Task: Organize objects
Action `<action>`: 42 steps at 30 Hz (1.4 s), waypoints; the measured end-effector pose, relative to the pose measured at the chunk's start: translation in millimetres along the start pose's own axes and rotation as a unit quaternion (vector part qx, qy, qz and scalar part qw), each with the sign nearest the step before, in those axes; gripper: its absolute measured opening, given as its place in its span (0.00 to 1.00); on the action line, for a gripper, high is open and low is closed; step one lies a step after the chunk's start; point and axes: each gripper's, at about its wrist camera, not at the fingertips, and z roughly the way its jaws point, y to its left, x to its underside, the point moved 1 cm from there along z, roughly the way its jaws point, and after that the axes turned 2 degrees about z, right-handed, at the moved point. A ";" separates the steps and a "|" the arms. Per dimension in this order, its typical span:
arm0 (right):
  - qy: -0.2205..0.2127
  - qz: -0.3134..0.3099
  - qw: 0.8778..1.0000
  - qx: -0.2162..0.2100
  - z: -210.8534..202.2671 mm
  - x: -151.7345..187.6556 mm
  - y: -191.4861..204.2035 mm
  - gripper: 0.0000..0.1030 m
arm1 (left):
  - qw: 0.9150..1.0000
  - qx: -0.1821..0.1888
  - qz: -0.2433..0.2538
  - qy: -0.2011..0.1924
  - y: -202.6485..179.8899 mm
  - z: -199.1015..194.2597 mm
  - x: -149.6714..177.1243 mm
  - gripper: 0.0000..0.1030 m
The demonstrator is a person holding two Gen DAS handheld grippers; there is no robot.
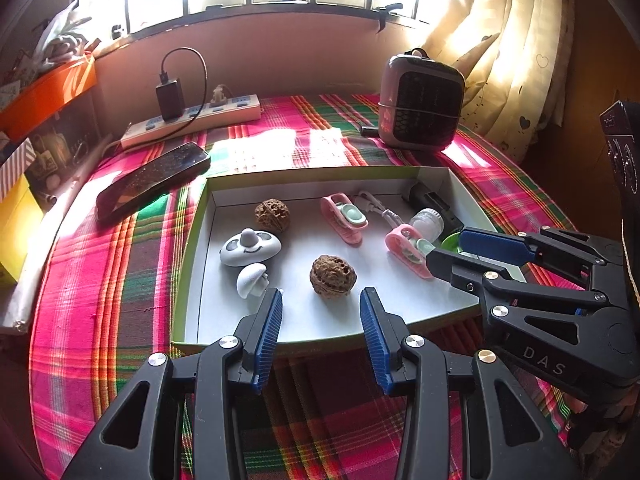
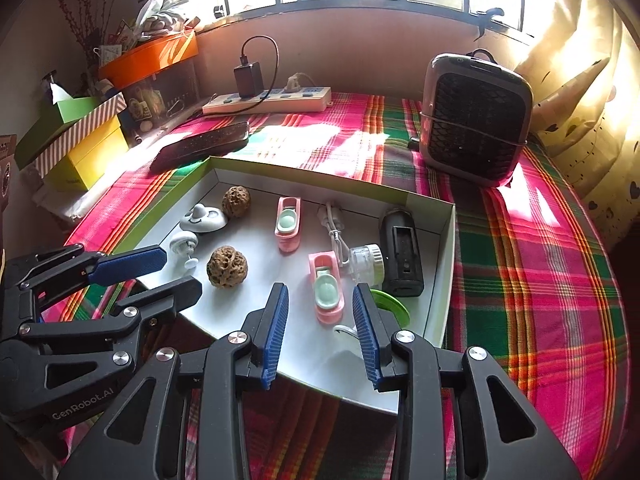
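Observation:
A white shallow box with a green rim point(image 1: 188, 248) point(image 2: 448, 248) lies on the plaid cloth. It holds two walnuts point(image 1: 333, 276) point(image 1: 273, 215), two pink clips point(image 1: 345, 218) point(image 1: 408, 250), a white smiley toy point(image 1: 250, 246), a white mushroom piece point(image 1: 253, 279), a small clear bottle point(image 2: 366, 262), a black device point(image 2: 401, 258), a white cable and a green lid point(image 2: 394, 306). My left gripper point(image 1: 321, 312) is open just before the near walnut point(image 2: 227, 266). My right gripper point(image 2: 321, 306) is open, with the near pink clip point(image 2: 328, 294) between its fingertips.
A phone point(image 1: 154, 180) lies left of the box. A power strip point(image 1: 192, 120) with a charger sits at the back. A small heater point(image 1: 420, 100) stands at the back right. Boxes and an orange tray point(image 2: 152, 56) are stacked at the left.

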 end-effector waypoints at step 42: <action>0.018 0.041 0.998 0.052 -40.4 98.5 10.7 0.56 | 0.997 -0.059 -0.034 0.020 -10.5 -29.4 90.1 0.39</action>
